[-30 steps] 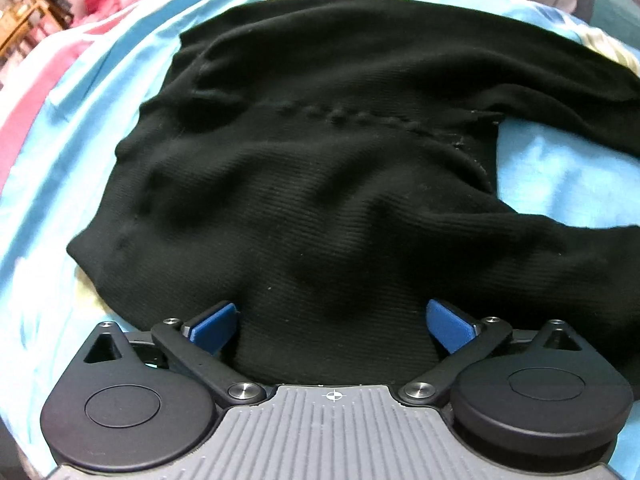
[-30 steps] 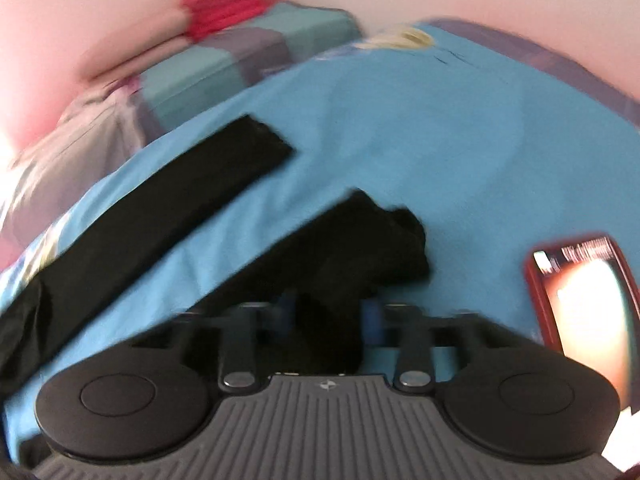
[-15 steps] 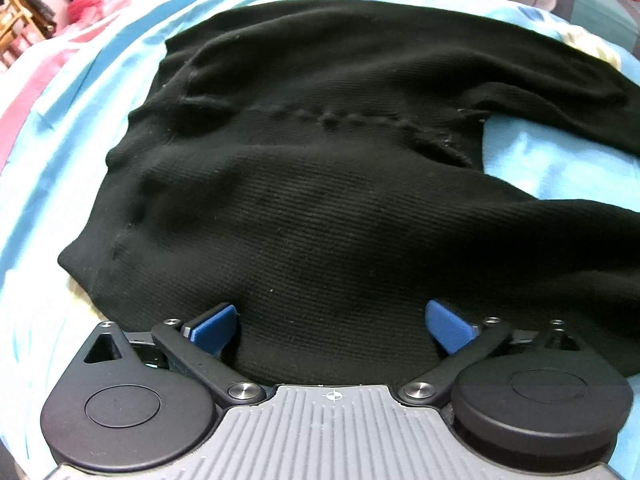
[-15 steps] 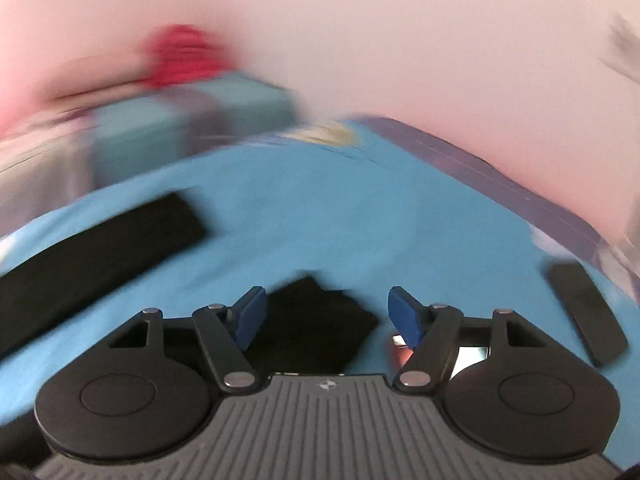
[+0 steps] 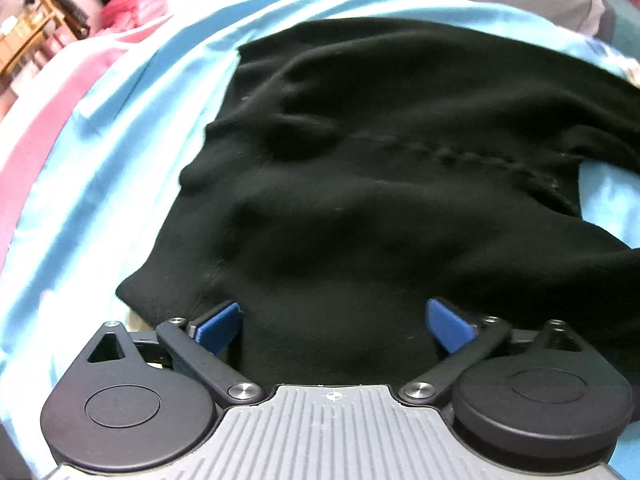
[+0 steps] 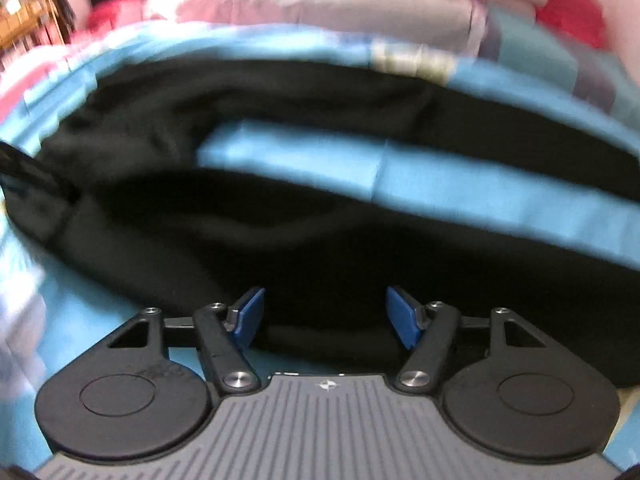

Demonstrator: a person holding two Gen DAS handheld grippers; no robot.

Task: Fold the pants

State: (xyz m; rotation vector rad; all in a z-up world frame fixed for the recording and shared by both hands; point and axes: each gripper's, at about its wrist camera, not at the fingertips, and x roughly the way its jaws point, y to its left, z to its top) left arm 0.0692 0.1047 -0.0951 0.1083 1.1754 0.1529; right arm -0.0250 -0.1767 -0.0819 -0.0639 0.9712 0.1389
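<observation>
Black pants (image 5: 380,200) lie under both spread hand-held grippers (image 5: 334,322) (image 6: 325,314); only the right view, jaws closing, shows both legs

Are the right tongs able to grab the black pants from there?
Probably yes. The right tongs stand open, just closing a little, right over the pants, with nothing in between.

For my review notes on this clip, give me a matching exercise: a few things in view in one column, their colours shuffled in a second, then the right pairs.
Things:
1. pants
2. sheet
3. gripper pads
4. bundle at far right in the right wrist view

Colours:
A. red
B. light blue
C. black
D. dark blue

Pairs: 1-C, 2-B, 3-D, 4-A
</observation>
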